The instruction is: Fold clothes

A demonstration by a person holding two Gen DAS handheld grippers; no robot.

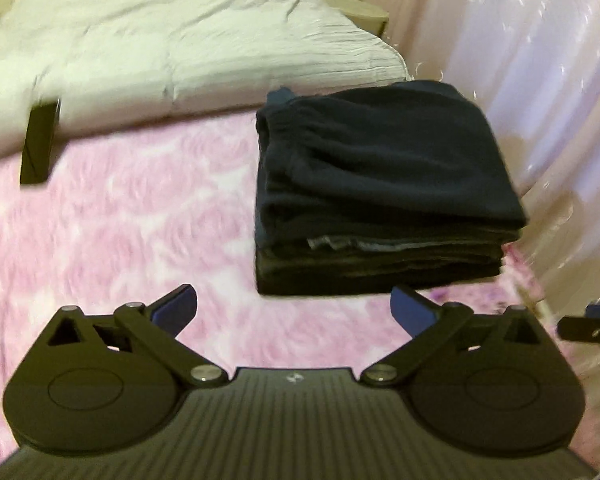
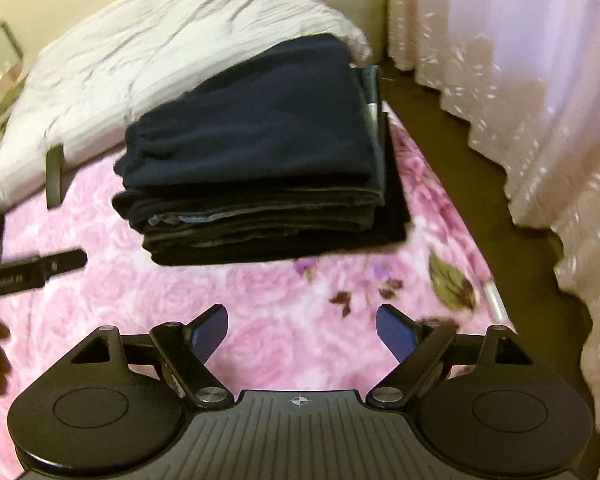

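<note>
Both hand-held grippers, left hand-held gripper (image 1: 294, 312) and right hand-held gripper (image 2: 302, 330), are released; the stack of folded clothes (image 1: 380, 184), somewhat blurred, lies at twelve o'clock on the bed (image 1: 120, 220).

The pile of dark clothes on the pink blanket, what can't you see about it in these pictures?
- Pile of dark clothes: the number of garments; in both views the layers blur together and all are dark.
- Its underside: hidden against the pink blanket.
- Its far side: hidden behind the pile in both views.
- The grey strip between layers: too blurred to identify.
</note>
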